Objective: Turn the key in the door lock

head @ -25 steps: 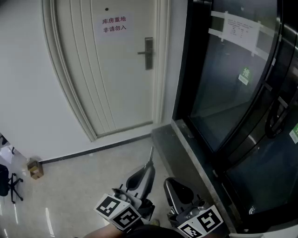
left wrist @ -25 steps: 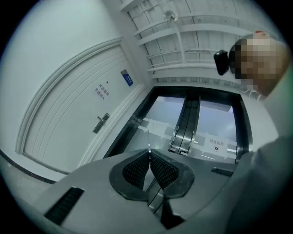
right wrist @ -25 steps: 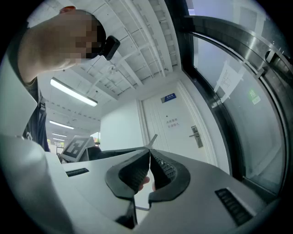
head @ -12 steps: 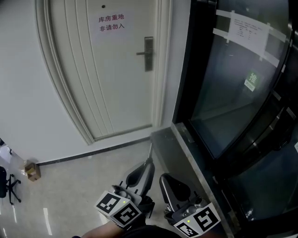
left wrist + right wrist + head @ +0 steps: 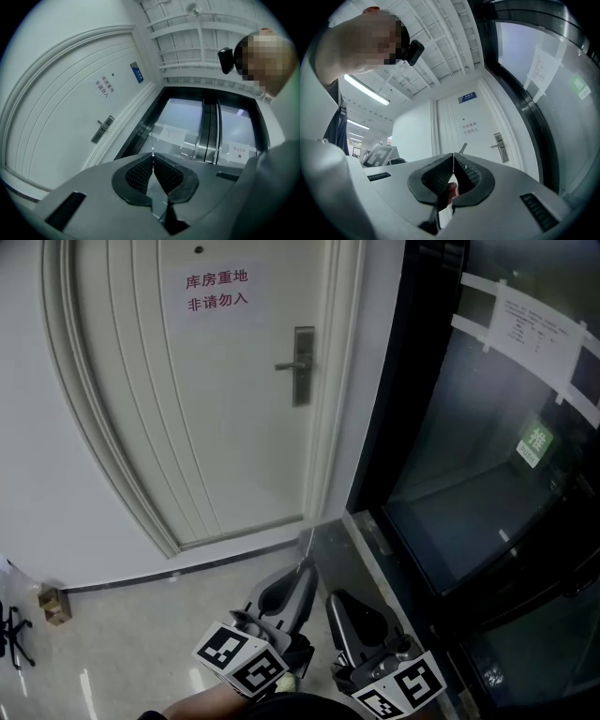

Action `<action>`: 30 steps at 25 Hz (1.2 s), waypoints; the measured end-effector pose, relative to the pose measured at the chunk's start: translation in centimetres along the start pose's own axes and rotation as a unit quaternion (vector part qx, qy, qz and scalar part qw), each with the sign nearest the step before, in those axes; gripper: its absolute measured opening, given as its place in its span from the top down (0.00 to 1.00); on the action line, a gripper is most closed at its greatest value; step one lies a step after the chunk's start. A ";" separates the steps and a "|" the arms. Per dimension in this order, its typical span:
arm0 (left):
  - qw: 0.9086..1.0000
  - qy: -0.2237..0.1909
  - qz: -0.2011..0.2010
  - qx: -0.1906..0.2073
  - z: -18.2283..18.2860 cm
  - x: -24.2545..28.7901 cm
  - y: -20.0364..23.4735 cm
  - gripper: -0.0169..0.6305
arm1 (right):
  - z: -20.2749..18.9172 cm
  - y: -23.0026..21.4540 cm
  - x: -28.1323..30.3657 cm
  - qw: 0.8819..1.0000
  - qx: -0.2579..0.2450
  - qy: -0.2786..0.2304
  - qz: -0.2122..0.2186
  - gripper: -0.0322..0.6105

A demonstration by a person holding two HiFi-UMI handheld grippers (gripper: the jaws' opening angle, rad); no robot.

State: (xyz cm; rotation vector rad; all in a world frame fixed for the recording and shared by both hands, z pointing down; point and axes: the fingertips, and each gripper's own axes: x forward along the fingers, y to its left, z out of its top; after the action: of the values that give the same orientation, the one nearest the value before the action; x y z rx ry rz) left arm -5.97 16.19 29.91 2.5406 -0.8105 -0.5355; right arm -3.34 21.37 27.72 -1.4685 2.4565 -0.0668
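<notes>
A white door (image 5: 216,399) stands ahead with a metal lock plate and lever handle (image 5: 302,367) at its right edge. The same lock plate (image 5: 102,129) is far off in the left gripper view, and the plate (image 5: 499,146) is small in the right gripper view. My left gripper (image 5: 305,568) is low in the head view, shut on a thin silvery key (image 5: 305,545) that points up toward the door. Edge-on, the key (image 5: 152,143) sticks out past the left gripper (image 5: 153,157). My right gripper (image 5: 336,601) is beside it, and its jaws (image 5: 453,155) are shut with nothing between them.
A dark-framed glass door (image 5: 487,474) with taped paper notices and a green sticker fills the right side. A dark stone threshold (image 5: 342,540) runs along its foot. A small cardboard box (image 5: 54,604) sits on the floor by the left wall. A red-lettered sign (image 5: 216,292) hangs on the door.
The door and its lock plate have grown larger and sit lower in the head view, so I have come closer. Both grippers stay low, side by side, still shut.
</notes>
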 end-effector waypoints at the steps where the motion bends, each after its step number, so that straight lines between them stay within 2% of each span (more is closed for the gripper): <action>1: 1.000 -0.001 -0.001 0.001 0.4 0.6 1.0 0.96 | -0.2 -0.5 1.2 1.000 0.000 0.000 0.001 0.93; 8: 1.000 -0.002 0.002 -0.007 2.0 4.6 6.2 0.96 | -1.1 -3.6 7.1 1.000 0.000 0.009 -0.001 0.93; 16: 1.000 0.000 0.012 -0.017 1.8 9.9 10.7 0.96 | -2.1 -8.7 11.7 1.000 0.006 0.012 0.005 0.93; 25: 0.999 -0.008 0.031 -0.014 2.0 20.7 15.2 0.96 | -1.0 -18.4 17.7 1.000 0.013 0.007 0.024 0.93; 30: 0.999 -0.023 0.046 -0.010 2.5 26.9 17.5 0.96 | 0.1 -23.7 21.1 0.999 0.001 0.003 0.046 0.93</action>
State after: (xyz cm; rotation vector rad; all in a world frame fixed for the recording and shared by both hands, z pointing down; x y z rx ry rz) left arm 5.31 -13.96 30.23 2.4678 -0.9286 -0.5725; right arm 7.60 -8.43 27.46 -1.3534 2.5241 -0.0551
